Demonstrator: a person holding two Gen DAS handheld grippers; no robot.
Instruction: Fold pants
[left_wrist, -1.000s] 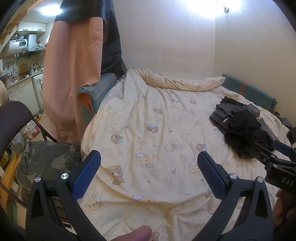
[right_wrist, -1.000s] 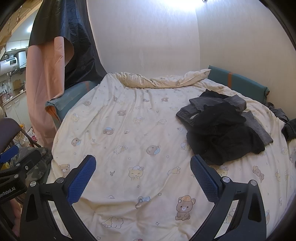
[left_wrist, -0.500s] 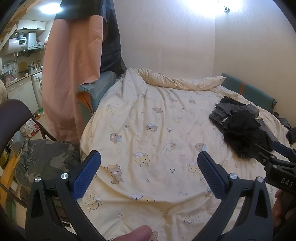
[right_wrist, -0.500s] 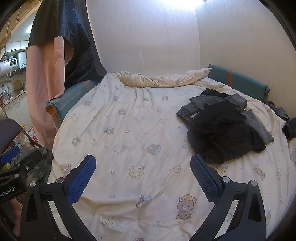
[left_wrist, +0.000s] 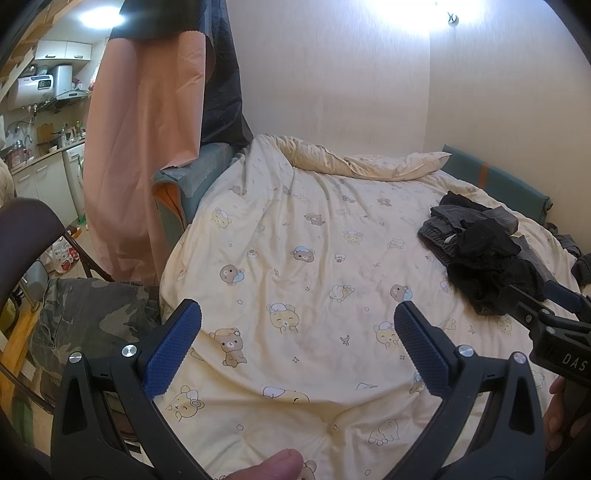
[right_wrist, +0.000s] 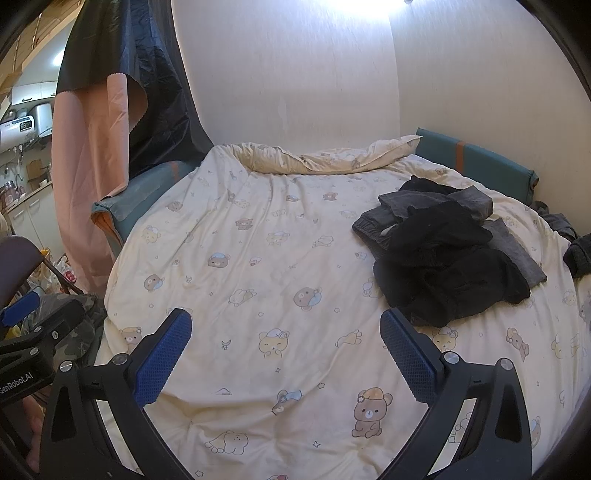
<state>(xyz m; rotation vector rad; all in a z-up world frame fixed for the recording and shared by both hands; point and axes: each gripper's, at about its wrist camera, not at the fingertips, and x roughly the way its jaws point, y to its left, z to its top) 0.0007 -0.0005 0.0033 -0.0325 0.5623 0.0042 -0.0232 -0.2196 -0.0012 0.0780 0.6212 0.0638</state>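
A crumpled heap of dark clothes, with black pants (right_wrist: 447, 273) on top of grey ones (right_wrist: 436, 206), lies on the right side of the bed. The heap shows in the left wrist view too (left_wrist: 484, 258). My left gripper (left_wrist: 295, 347) is open and empty above the near edge of the bed, left of the heap. My right gripper (right_wrist: 286, 354) is open and empty, also over the near part of the bed, with the heap just beyond its right finger (right_wrist: 406, 362). The right gripper's body shows at the right edge of the left wrist view (left_wrist: 546, 325).
The bed is covered by a cream bear-print duvet (left_wrist: 314, 258), bunched at the far wall. A teal cushion (right_wrist: 476, 162) lines the right wall. A pink curtain (left_wrist: 144, 147), a chair (left_wrist: 26, 229) and camouflage cloth (left_wrist: 88, 321) stand at the left.
Both views have shifted slightly; the clothes heap sits a little higher in the right wrist view. Both grippers remain open and empty.
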